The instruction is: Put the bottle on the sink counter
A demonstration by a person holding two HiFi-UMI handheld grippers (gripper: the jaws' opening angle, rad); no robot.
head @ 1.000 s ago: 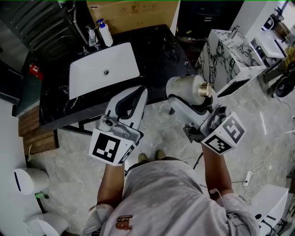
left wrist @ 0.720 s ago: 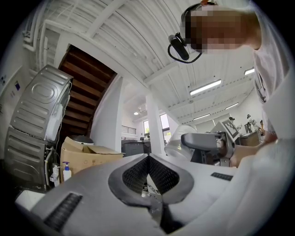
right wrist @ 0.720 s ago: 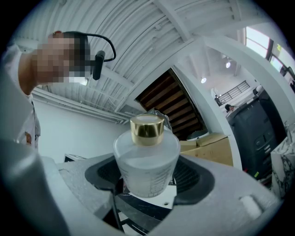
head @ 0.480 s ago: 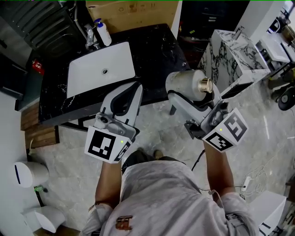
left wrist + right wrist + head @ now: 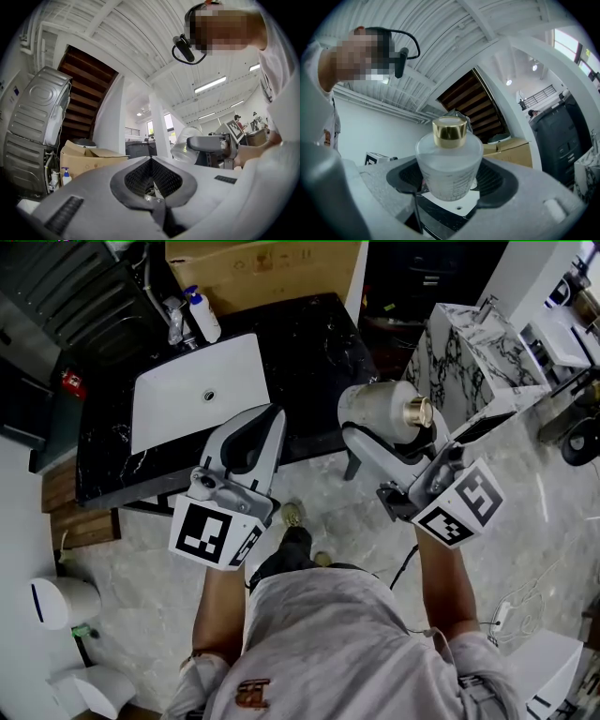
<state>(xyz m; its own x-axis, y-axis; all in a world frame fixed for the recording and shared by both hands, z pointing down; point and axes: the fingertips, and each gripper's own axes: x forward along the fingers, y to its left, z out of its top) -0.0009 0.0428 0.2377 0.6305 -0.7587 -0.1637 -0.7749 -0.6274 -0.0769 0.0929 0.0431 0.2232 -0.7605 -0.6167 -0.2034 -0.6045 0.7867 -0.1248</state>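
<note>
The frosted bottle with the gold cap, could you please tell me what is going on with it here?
A person stands facing the black sink counter with tongs in each hand. The right tongs are clamped on the frosted bottle, held up in the air near the counter's front corner; it has not been set down yet. The left tongs are shut and empty, pointing toward the white basin.
</note>
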